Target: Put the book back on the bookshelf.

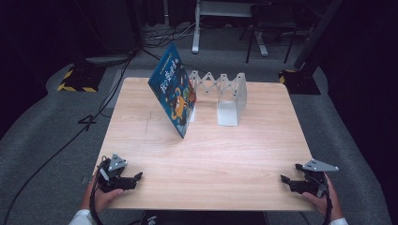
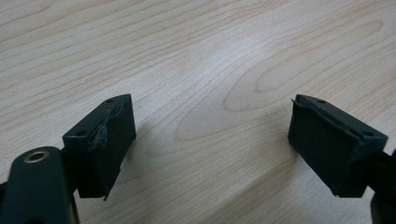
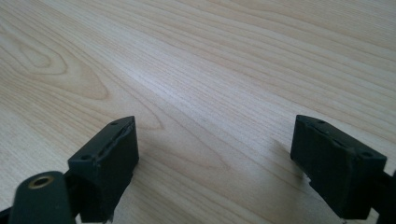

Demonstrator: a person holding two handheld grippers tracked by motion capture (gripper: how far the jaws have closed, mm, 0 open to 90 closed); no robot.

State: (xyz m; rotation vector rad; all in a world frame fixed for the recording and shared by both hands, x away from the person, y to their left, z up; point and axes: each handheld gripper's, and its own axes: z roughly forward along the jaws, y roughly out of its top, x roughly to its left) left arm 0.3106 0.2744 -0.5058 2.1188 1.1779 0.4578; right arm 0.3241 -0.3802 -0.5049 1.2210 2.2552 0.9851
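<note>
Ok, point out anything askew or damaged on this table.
The blue book leans steeply against the white rack's left end instead of standing in a slot. The left gripper has frayed tape on one pad.

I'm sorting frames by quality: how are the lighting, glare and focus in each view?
High view: table evenly lit, surroundings dark, book cover title too soft to read. Left gripper view: a pale sheen on the wood, grain sharp, near jaws slightly soft, faint shadows beside them. Right gripper view: similar sheen, far grain blurring.
</note>
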